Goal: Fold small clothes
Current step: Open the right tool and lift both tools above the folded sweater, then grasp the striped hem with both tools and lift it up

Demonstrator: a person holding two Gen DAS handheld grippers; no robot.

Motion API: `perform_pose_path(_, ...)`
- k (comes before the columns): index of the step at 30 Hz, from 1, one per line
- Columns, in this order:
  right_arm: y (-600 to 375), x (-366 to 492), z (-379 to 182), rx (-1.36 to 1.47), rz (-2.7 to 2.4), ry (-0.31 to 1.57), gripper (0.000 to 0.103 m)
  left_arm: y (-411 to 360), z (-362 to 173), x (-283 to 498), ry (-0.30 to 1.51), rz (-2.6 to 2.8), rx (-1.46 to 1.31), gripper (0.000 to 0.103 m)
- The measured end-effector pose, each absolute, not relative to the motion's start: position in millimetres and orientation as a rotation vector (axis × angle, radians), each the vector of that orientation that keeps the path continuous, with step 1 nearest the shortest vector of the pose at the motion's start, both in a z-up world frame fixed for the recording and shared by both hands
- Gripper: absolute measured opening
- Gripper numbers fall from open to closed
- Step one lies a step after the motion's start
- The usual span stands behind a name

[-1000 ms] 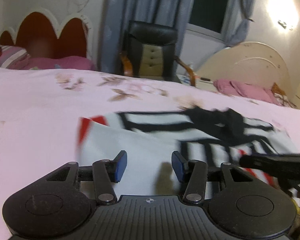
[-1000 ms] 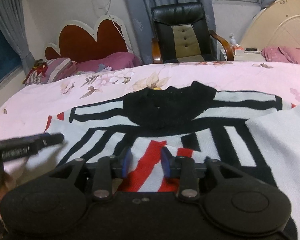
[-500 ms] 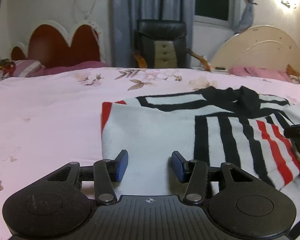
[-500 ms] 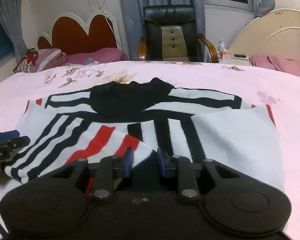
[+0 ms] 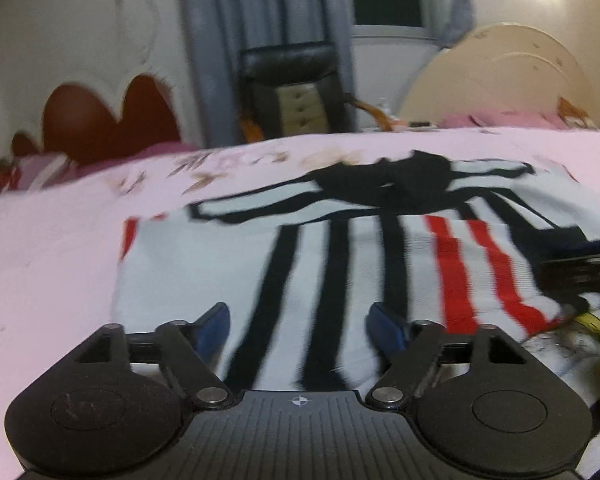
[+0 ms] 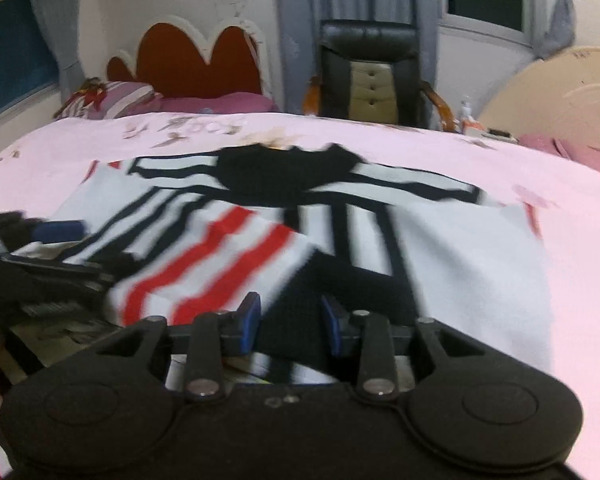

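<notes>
A small white sweater [image 5: 340,264] with black and red stripes and a black collar lies on the pink bedspread [image 5: 48,264]; a sleeve is folded across its front. It also shows in the right wrist view [image 6: 440,248]. My left gripper [image 5: 298,326] is open and empty, low over the sweater's near hem. My right gripper [image 6: 290,322] is open and empty, over the black lower edge. The right gripper shows blurred at the right edge of the left wrist view [image 5: 580,268]; the left gripper shows at the left of the right wrist view [image 6: 40,256].
A black office chair [image 6: 372,76] stands behind the bed. A red scalloped headboard [image 6: 196,60] and pillows [image 6: 112,98] are at the back left. A cream footboard [image 5: 496,76] with pink cloth is at the back right.
Both grippers have opened wider. The left one has shifted right over the striped part of the sweater. The right one has let go of the folded sleeve. Both views are motion-blurred.
</notes>
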State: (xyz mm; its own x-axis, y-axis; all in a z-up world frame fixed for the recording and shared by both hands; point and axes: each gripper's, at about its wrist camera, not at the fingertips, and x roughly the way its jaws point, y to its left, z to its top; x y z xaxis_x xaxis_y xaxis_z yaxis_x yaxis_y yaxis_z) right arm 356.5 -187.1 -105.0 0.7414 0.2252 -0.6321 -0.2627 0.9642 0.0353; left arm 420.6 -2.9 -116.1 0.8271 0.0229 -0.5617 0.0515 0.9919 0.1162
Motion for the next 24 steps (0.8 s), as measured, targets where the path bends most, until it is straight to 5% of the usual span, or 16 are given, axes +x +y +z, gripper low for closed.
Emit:
perform_pose_path(10, -205.0, 355.0, -105.5, -0.023, 0.292, 0.695, 0.035, -13.8, -109.8, 419.4, 0.639, 0.075, 0.142, 0.079)
perform_pose_path(14, -221.5, 342.6, -92.1, 0.039, 0.271, 0.678, 0.056, -19.0, -104.9, 408.7, 0.646, 0.082, 0.170, 0.079)
perform_pose_path(24, -249.0, 283.4, -80.6, 0.115, 0.212, 0.674, 0.056, -16.3, -99.6, 357.2, 0.618, 0.049, 0.148, 0.081)
